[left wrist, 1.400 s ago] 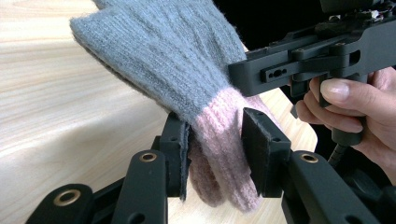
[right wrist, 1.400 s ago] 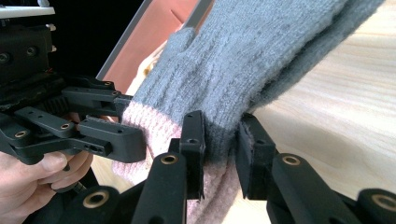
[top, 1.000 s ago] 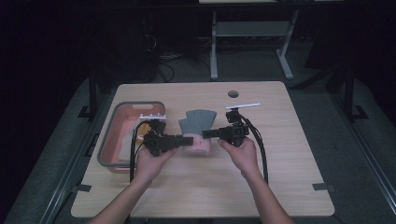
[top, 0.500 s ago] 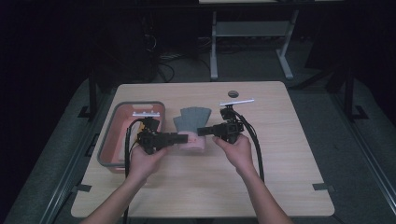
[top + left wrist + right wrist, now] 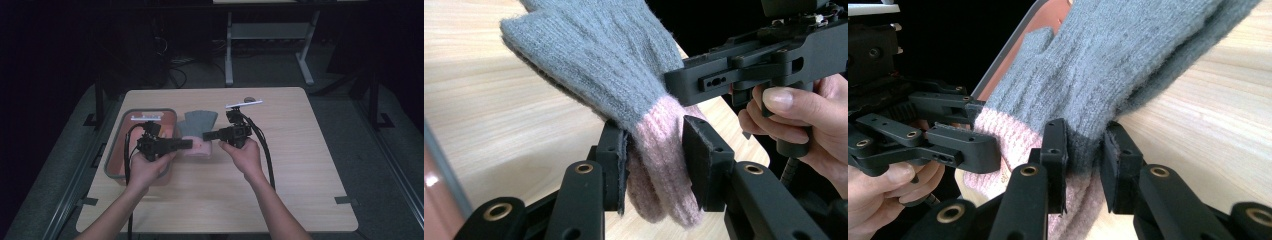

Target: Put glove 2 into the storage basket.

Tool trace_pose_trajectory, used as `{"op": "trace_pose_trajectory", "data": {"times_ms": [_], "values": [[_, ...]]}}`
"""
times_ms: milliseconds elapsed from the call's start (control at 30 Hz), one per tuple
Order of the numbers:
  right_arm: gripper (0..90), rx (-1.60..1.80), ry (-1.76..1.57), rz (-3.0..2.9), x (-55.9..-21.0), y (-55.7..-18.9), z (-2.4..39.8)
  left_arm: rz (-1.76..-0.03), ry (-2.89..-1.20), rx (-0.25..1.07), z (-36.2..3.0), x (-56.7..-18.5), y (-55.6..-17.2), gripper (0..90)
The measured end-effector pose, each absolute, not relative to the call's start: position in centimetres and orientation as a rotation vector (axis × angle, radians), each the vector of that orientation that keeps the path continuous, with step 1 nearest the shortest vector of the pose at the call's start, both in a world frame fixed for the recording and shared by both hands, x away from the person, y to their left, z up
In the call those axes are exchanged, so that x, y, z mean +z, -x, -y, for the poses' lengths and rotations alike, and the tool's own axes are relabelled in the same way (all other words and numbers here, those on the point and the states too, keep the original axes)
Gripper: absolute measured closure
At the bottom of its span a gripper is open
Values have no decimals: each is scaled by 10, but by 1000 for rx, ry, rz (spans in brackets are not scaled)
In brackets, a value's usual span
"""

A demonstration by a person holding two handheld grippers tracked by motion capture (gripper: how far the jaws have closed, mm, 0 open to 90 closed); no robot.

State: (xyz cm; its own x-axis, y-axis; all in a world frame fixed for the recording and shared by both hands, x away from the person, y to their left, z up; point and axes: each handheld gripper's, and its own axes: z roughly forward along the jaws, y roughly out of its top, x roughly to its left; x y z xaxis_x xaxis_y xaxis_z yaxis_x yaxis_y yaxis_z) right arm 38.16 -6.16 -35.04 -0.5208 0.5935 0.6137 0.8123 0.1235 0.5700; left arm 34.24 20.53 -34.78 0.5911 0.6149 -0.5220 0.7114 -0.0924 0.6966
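Two tongs are clamped on the glove, the left tongs on its pink cuff and the right tongs just beside, at the grey edge, so it's held off the table, soft and floppy, best pinched at the ribbed cuff.
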Motion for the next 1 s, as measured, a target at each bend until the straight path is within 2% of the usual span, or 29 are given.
{"op": "trace_pose_trajectory", "data": {"times_ms": [1000], "values": [[741, -1360, 1297, 2194, -336, -398, 10, -1131, -1744, -59, -253, -333, -341, 635]]}}
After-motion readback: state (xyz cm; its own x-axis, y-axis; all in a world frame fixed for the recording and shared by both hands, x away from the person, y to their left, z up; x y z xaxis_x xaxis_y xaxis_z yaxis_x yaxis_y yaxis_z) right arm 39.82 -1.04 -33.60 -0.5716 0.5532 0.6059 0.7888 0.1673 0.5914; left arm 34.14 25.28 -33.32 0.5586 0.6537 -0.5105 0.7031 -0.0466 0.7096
